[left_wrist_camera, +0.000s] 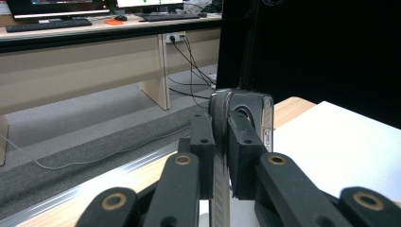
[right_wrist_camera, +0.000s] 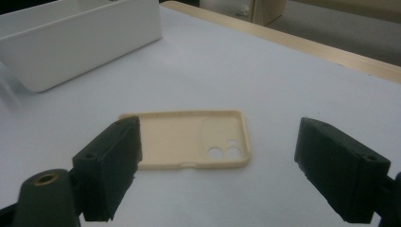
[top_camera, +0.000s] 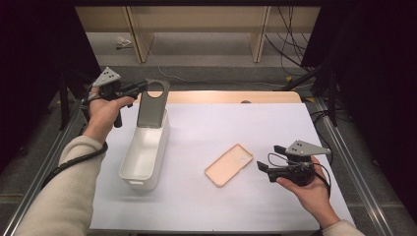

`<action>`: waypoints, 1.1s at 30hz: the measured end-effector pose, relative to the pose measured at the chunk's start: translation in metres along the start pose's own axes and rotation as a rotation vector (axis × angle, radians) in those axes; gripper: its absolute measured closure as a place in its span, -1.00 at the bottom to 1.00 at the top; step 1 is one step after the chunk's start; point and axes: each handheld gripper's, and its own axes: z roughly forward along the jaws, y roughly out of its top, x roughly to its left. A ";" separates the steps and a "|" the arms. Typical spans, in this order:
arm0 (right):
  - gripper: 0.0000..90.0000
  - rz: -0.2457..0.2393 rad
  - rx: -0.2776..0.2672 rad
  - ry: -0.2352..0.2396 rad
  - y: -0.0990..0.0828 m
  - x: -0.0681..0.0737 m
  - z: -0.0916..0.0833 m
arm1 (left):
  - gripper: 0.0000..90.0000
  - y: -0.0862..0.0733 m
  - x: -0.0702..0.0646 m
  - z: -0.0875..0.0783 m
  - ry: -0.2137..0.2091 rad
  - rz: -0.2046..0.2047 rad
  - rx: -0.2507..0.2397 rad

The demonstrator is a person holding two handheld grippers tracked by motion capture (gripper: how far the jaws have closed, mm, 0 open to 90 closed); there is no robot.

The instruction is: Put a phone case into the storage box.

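My left gripper point(top_camera: 140, 88) is shut on the upper edge of a grey phone case point(top_camera: 152, 104), which hangs upright over the far end of a white rectangular bin point(top_camera: 145, 152). In the left gripper view the case point(left_wrist_camera: 246, 106) sits edge-on, pinched between the two black pads point(left_wrist_camera: 204, 142). A beige phone case point(top_camera: 228, 164) lies hollow side up on the white table cover, right of the bin. My right gripper point(top_camera: 266, 158) is open just to the right of it; in its own view the beige case point(right_wrist_camera: 189, 139) lies on the cover a little beyond the spread jaws.
The white cover point(top_camera: 221, 128) spreads over the wooden table point(top_camera: 231, 96), with metal rails along both sides. The white bin point(right_wrist_camera: 80, 38) stands beyond the beige case in the right gripper view. Desks and cables fill the floor behind the table.
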 end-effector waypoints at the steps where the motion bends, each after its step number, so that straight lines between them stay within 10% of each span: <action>1: -0.64 0.000 0.000 0.000 0.000 0.000 0.000 | 0.82 0.000 0.000 0.001 0.000 0.000 -0.002; 33: -0.64 0.005 -0.002 0.002 0.000 -0.001 0.000 | 0.82 -0.010 0.011 0.017 0.014 -0.026 -0.003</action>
